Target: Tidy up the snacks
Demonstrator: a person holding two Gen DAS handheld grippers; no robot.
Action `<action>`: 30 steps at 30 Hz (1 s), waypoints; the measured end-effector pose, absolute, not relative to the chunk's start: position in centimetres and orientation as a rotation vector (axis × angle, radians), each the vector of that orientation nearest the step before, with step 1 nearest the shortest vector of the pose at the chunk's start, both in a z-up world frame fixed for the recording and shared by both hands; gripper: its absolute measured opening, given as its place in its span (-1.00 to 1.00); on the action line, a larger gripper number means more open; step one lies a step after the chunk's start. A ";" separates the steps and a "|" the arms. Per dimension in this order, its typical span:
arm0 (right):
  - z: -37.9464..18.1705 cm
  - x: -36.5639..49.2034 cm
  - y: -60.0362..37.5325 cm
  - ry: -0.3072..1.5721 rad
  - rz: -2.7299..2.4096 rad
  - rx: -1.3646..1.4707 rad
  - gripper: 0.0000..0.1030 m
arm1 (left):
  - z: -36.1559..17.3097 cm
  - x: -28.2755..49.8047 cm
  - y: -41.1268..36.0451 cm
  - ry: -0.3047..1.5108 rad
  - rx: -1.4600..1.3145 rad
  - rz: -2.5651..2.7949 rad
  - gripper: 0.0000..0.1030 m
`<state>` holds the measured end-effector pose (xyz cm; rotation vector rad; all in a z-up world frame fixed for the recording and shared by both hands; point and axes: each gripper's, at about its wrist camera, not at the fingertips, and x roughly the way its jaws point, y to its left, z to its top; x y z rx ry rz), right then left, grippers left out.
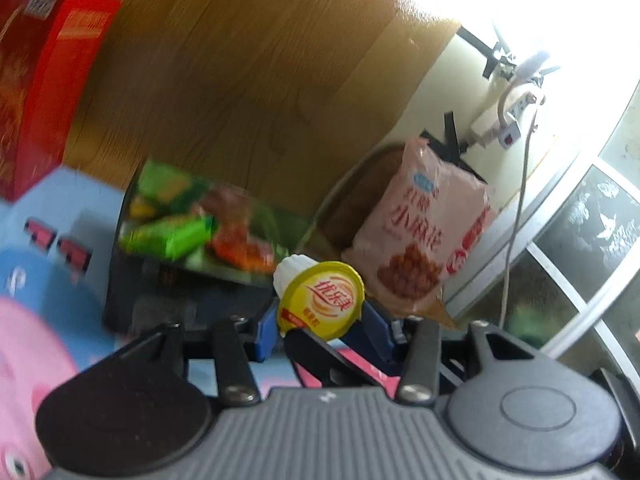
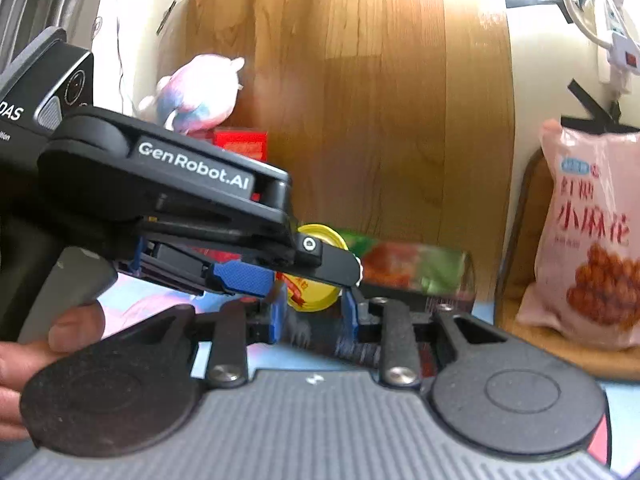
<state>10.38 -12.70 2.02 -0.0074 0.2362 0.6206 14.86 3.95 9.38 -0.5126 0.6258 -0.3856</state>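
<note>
My left gripper (image 1: pixel 320 320) is shut on a small jelly cup (image 1: pixel 320 302) with a yellow foil lid and white ribbed body, held above the table. In the right wrist view the left gripper (image 2: pixel 280 276) crosses from the left with the jelly cup (image 2: pixel 316 284) between its blue pads. My right gripper (image 2: pixel 314 316) is open just below and around the cup, not closed on it. A dark tray (image 1: pixel 132 292) holds green and red wrapped snacks (image 1: pixel 180 232). A pink snack bag (image 1: pixel 424 236) stands in a brown basket at right; it also shows in the right wrist view (image 2: pixel 592 236).
A red box (image 1: pixel 44 88) stands at the left. A pink plush toy (image 2: pixel 200 92) sits on red boxes at the back. A wooden panel (image 1: pixel 248 72) stands behind the table. A power strip with cables (image 1: pixel 512 120) hangs on the wall at right.
</note>
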 end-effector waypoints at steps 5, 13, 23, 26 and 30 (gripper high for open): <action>2.2 13.6 -12.5 0.222 0.610 0.000 -0.36 | 9.2 18.8 4.1 0.638 -0.513 -0.363 -0.14; 0.7 17.1 -12.3 0.256 0.575 0.013 -0.11 | 8.4 22.1 4.2 0.645 -0.517 -0.304 -0.13; 0.8 11.2 -16.2 0.320 0.596 0.046 -0.05 | 8.6 12.8 6.3 0.624 -0.373 -0.195 -0.08; -0.6 8.5 -17.4 0.401 0.607 0.107 -0.05 | 6.8 10.0 5.9 0.671 -0.304 -0.125 -0.08; -1.7 5.8 -17.8 0.458 0.587 0.157 -0.05 | 4.8 8.0 5.1 0.711 -0.253 -0.056 -0.08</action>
